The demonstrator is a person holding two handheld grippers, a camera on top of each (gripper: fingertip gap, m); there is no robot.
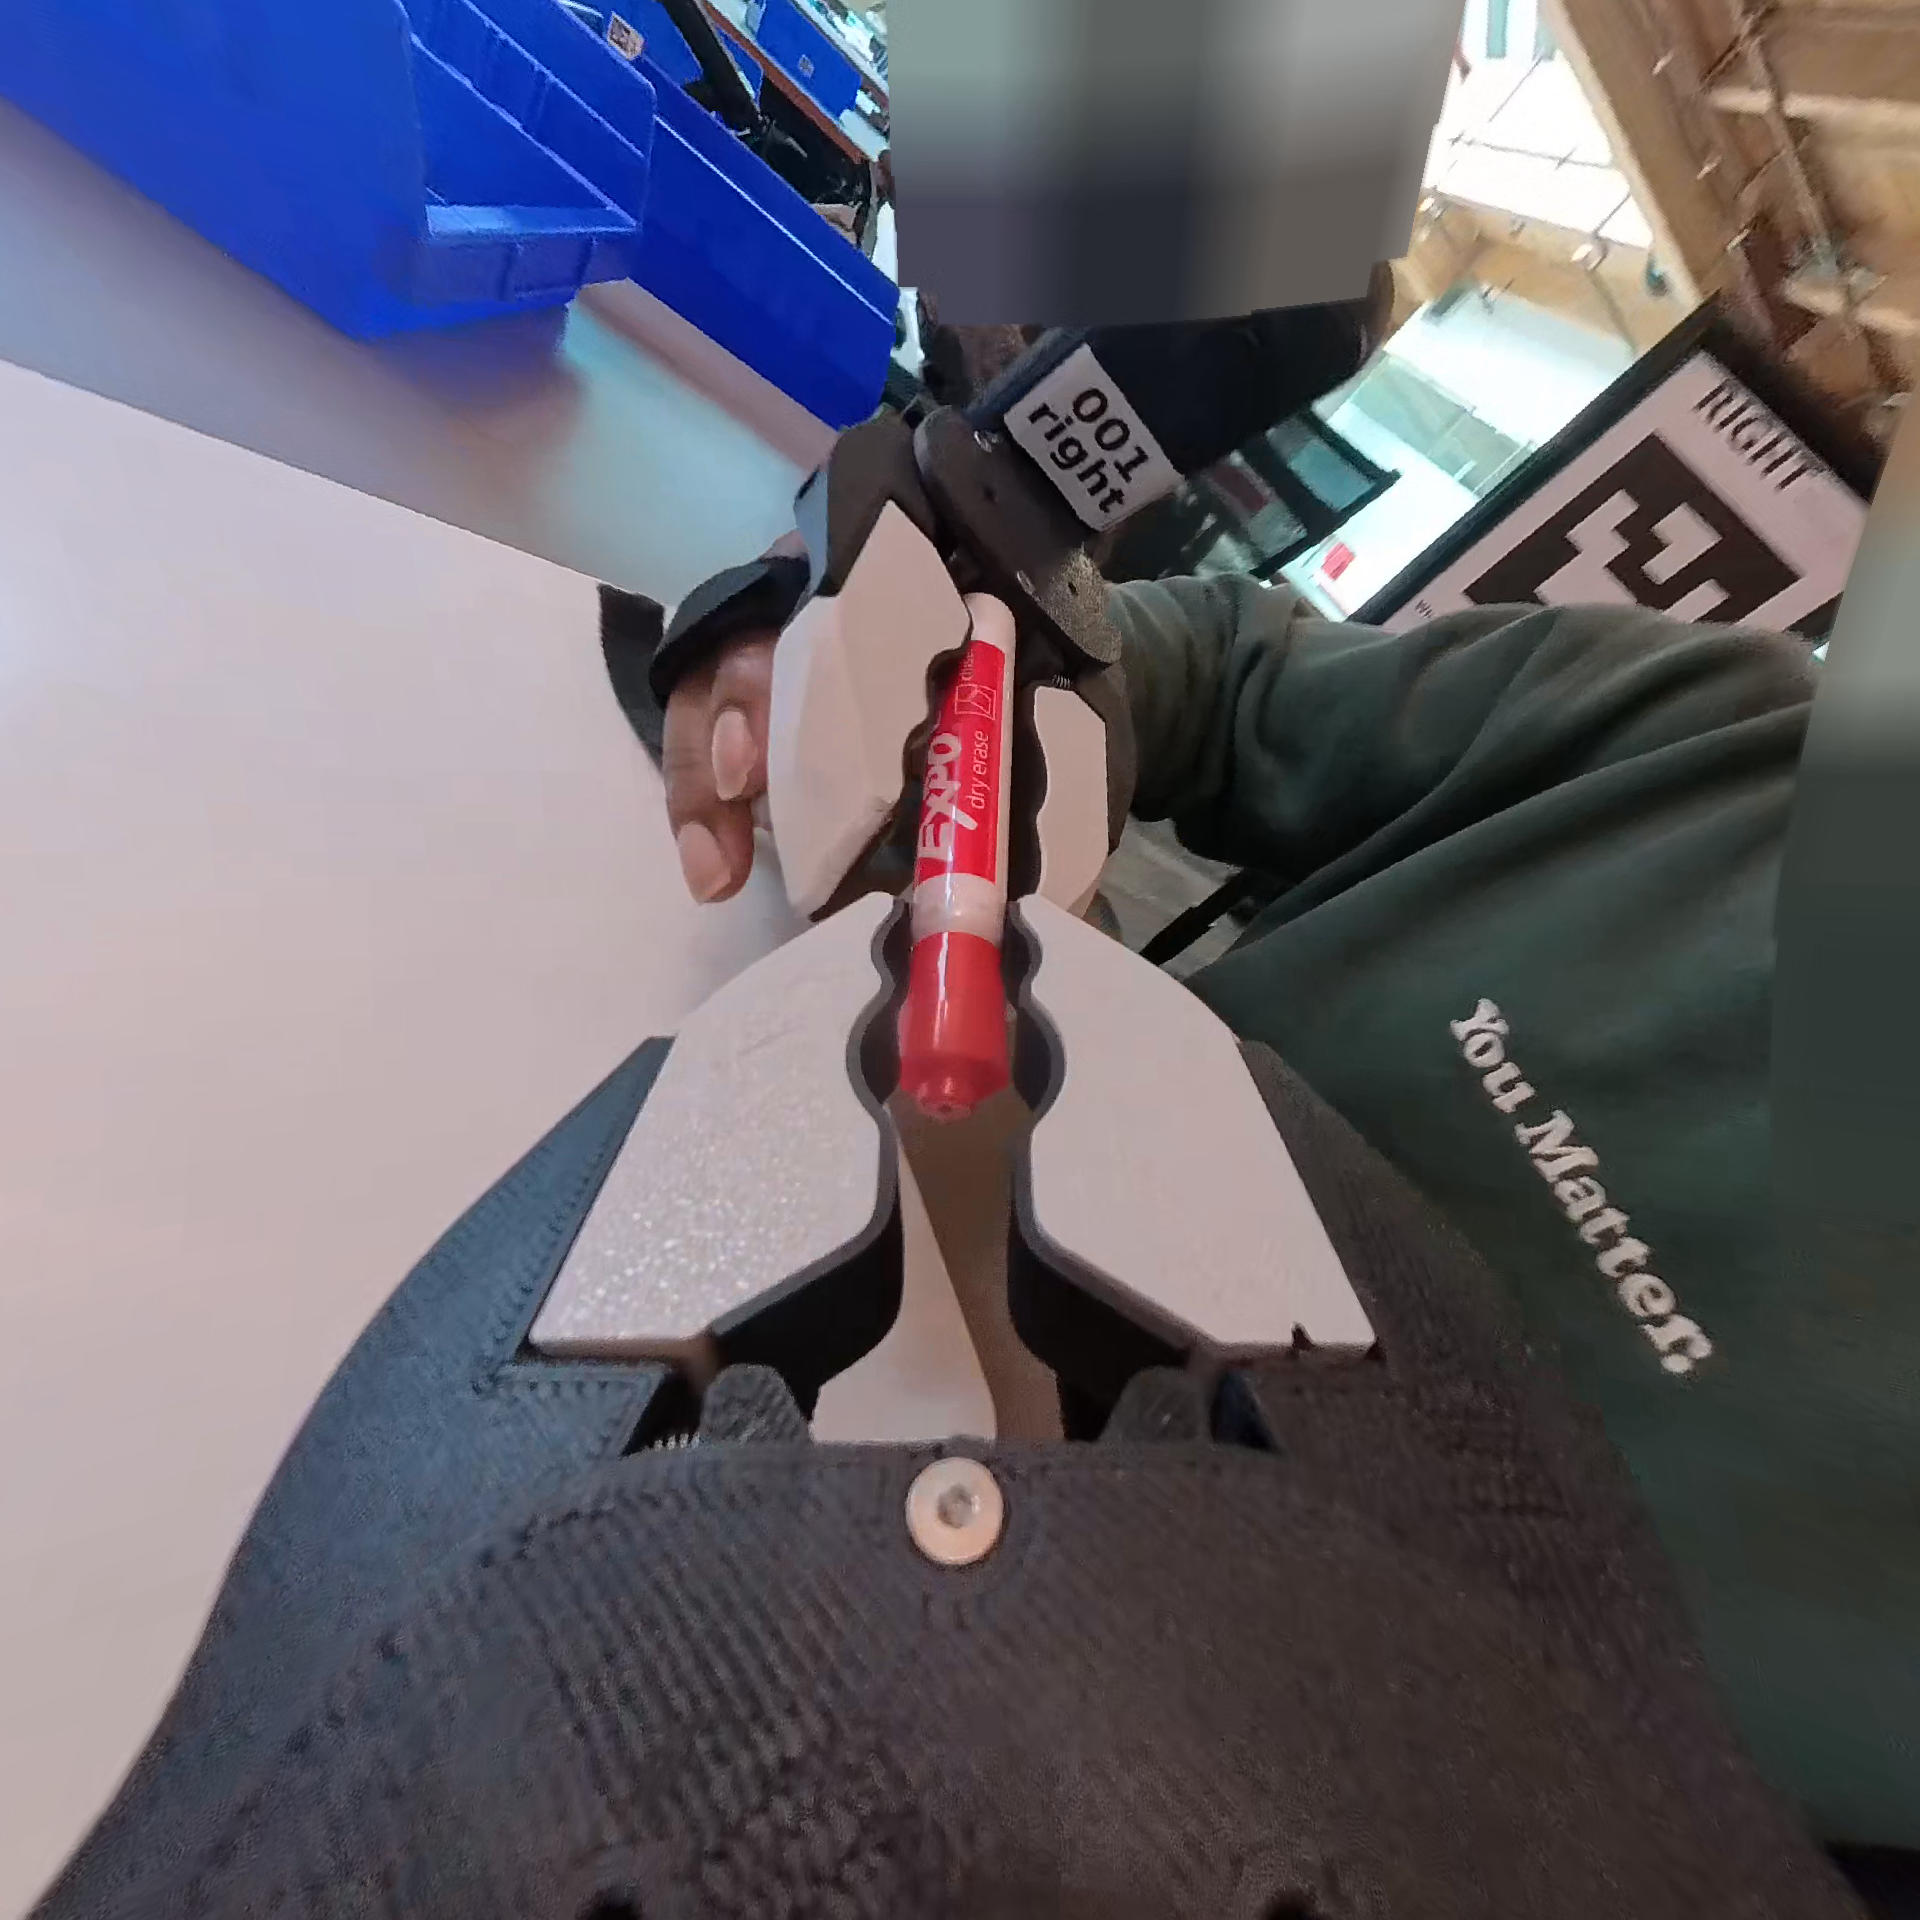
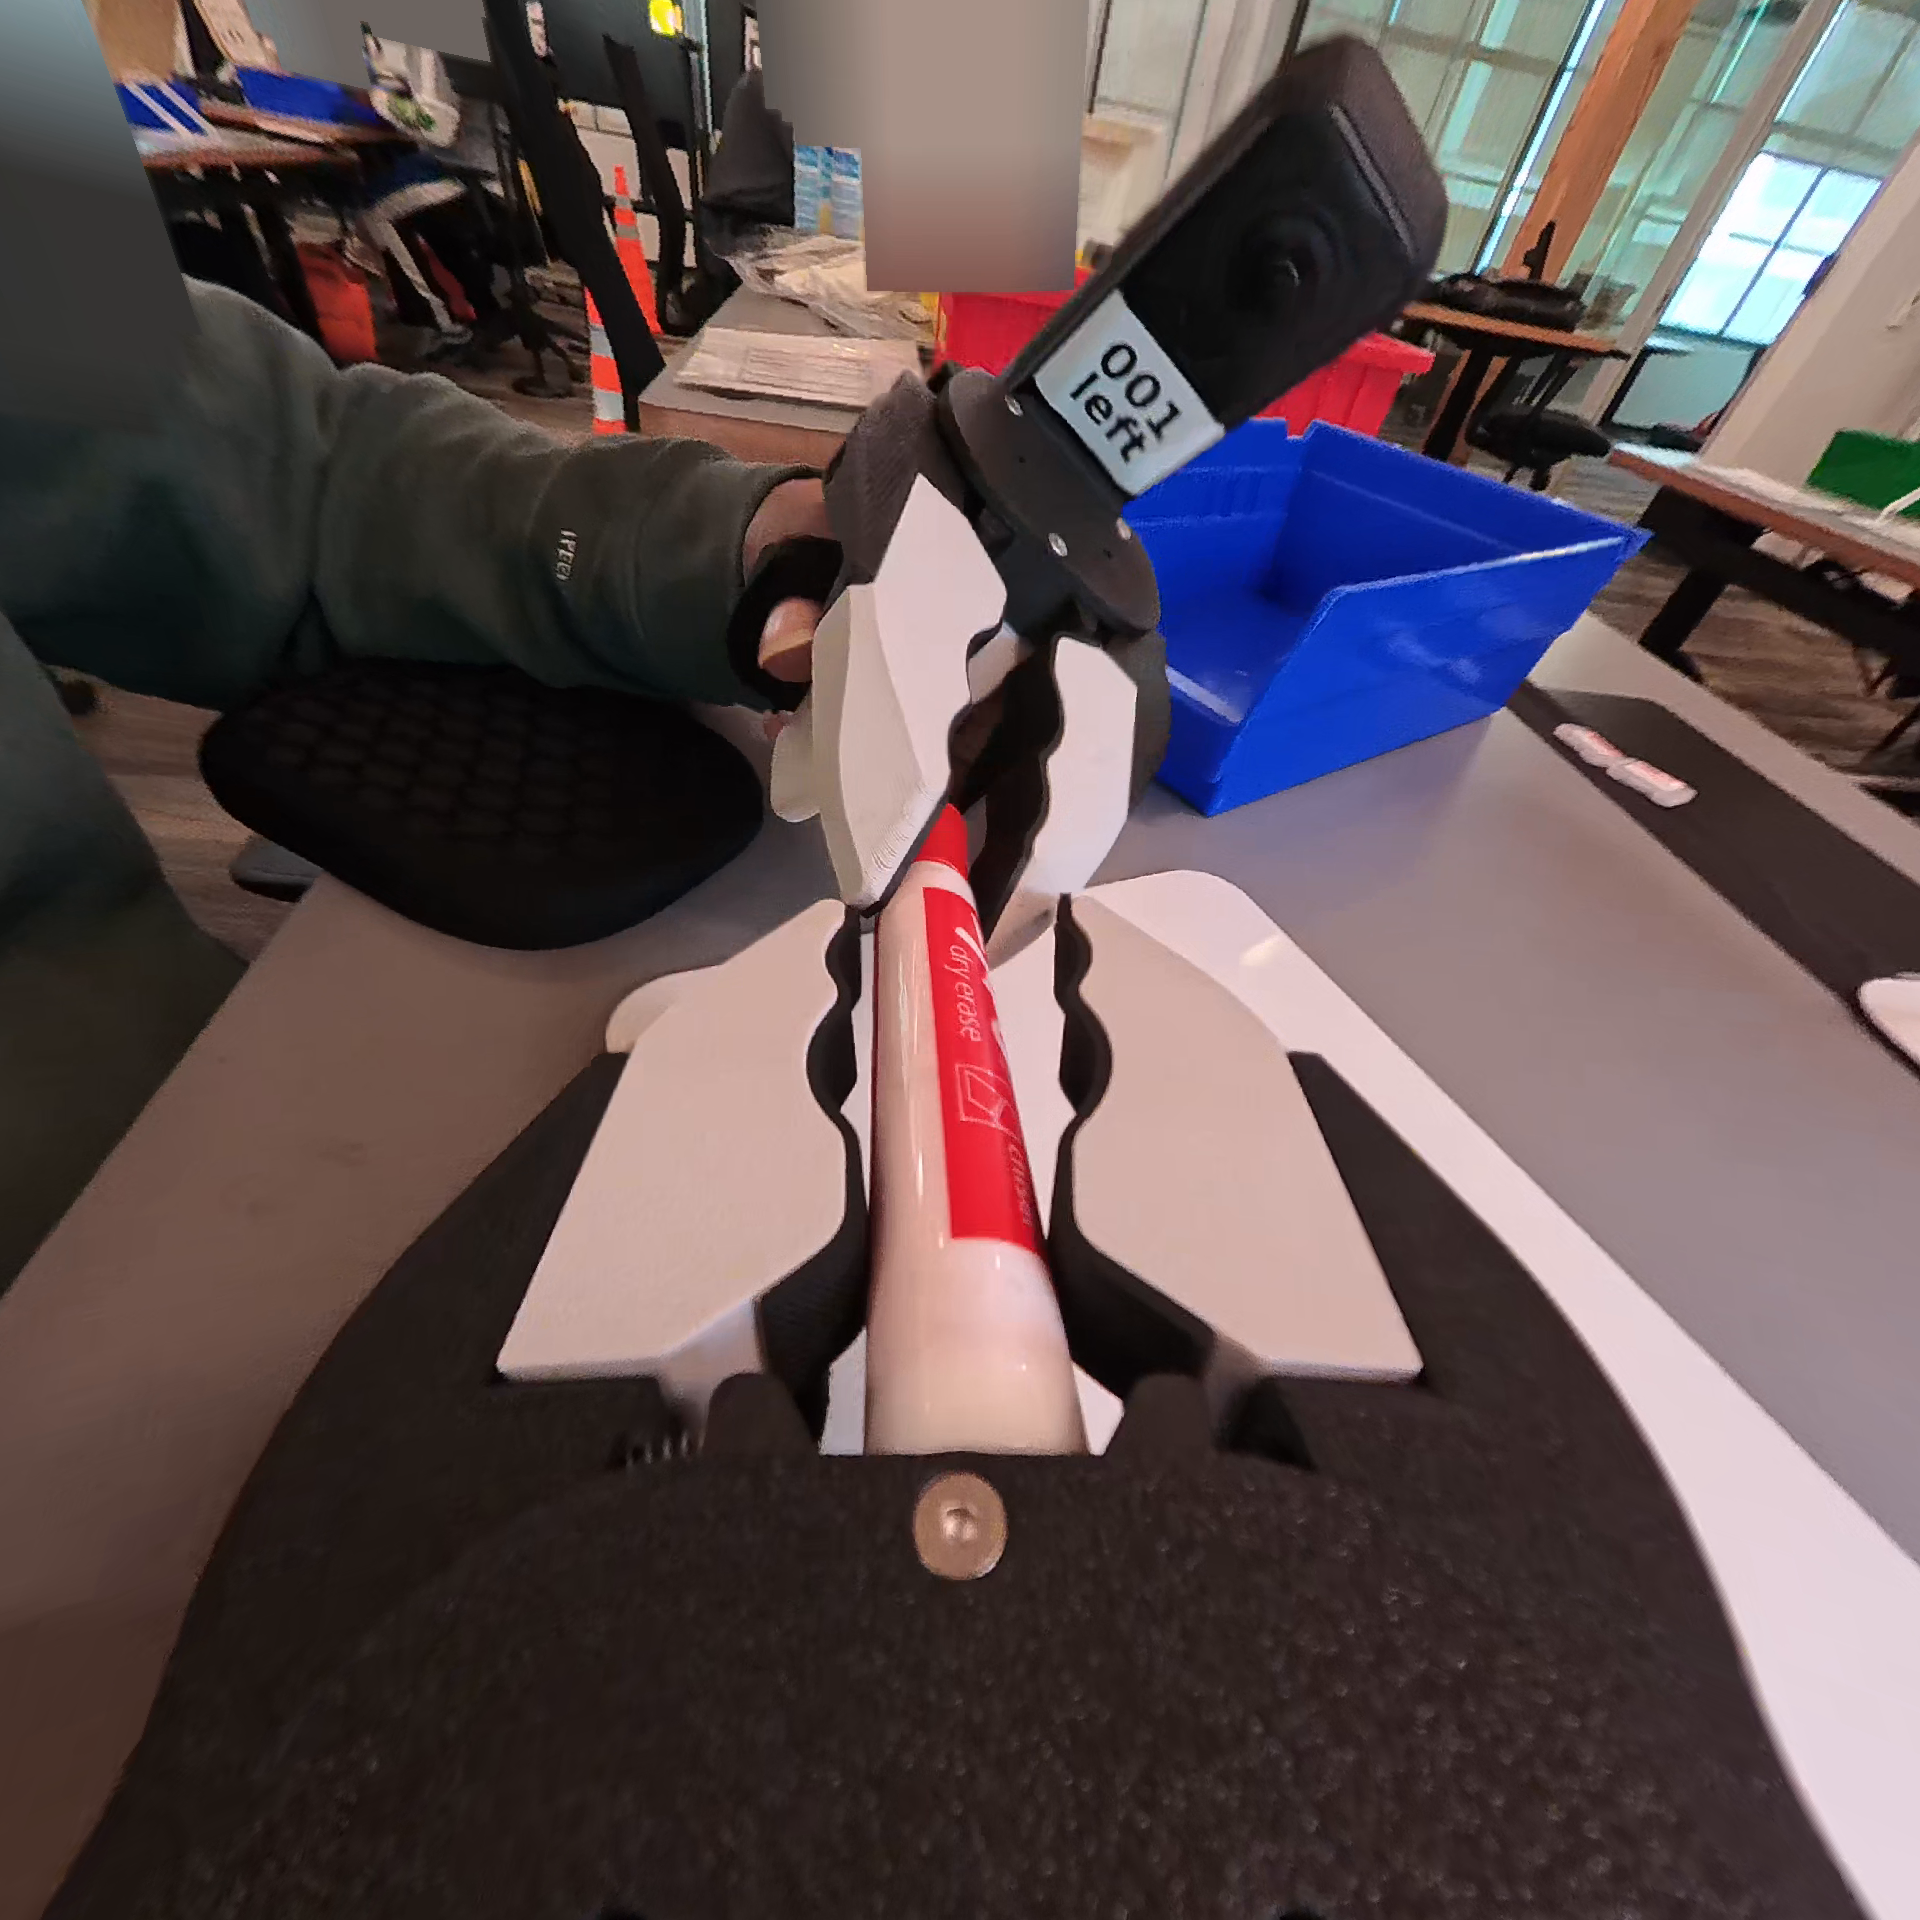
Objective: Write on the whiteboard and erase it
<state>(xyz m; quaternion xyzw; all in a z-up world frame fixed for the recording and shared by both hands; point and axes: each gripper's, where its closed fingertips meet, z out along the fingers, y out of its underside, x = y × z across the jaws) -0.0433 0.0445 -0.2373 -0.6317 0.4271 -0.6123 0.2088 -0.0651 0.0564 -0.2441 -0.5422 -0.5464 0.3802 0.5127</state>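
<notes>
We hold a red and white marker [image 2: 961,1143] between our two tongs, above the whiteboard [image 2: 1382,1101] that lies flat on the grey table [image 2: 1507,883]. The marker's long axis runs straight from one tong to the other, in line with the fingers of both. Its white barrel sits deep in the right gripper [image 2: 961,966], whose wavy fingers are closed snug around it, with the blunt back end down near the base of that gripper. The red cap [image 1: 951,1013] points toward the left gripper [image 1: 951,935] and lies in the notch between its fingertips. These fingers are nearly closed about the cap; from the left wrist view they look to touch it on both sides, though we cannot tell how firmly they grip. In the right wrist view the left gripper meets the marker tip at a slant, coming down from above. A blue bin [image 2: 1382,613] stands on the table behind the left gripper, well apart from the marker. A green sleeve [image 1: 1455,790] leads to the hand on the right gripper.
</notes>
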